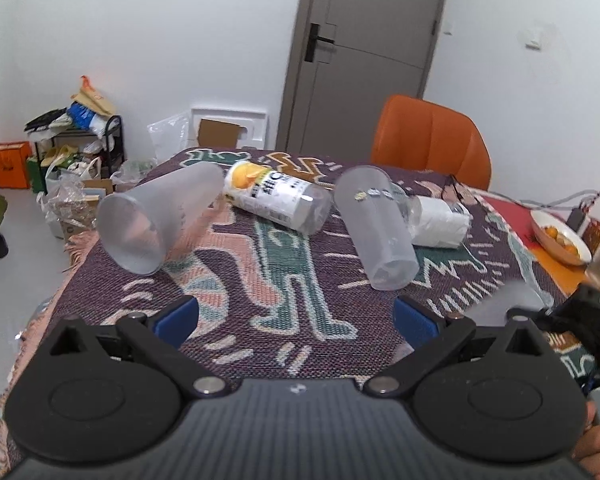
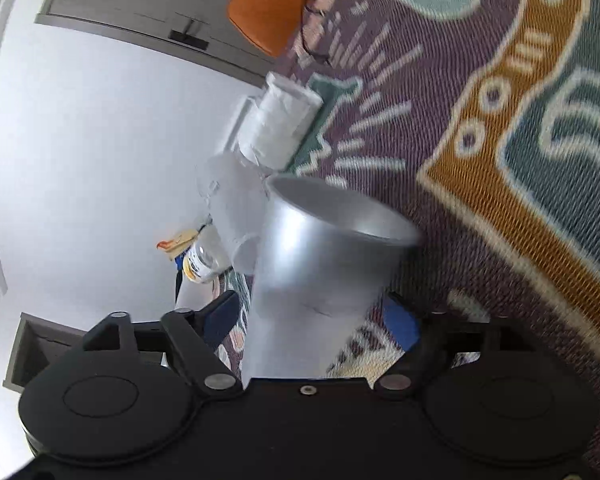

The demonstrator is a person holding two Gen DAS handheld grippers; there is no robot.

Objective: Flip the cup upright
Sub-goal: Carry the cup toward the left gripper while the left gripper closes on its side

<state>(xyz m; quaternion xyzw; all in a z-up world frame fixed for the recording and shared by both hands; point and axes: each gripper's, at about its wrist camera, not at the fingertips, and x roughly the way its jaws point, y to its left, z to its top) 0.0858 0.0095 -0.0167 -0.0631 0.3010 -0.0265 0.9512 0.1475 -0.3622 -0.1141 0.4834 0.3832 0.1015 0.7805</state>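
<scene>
A frosted cup [image 2: 320, 264] is seen between the blue pads [image 2: 398, 322] of the right tool [image 2: 312, 320], its narrow base toward the camera and its open rim pointing away along the fingers. The right wrist view is rolled hard, so the cup is judged to be mid-turn, above the patterned cloth [image 2: 500, 120] on the table. The picture is motion-blurred. The pads appear close to the cup wall, but firm contact cannot be confirmed; whether this tool grips or merely brackets the cup cannot be told.

The left tool [image 1: 296, 320] is held wide apart and empty, low over the cloth at the near table edge. Ahead of it two more frosted cups lie on their sides: one at left [image 1: 160, 220], mouth toward the camera, and one at right [image 1: 376, 228]. A labelled bottle [image 1: 276, 196] lies between them, and a white roll [image 1: 440, 220] lies just behind the right cup.

Step in hand, as judged: rotation of the held cup until the base faces down. The roll should be completed before lowering, the base set flat on the cloth, and release delayed until the cup is settled. The thin wall is probably flexible; squeeze should be kept light. The woven cloth may give uneven footing.
</scene>
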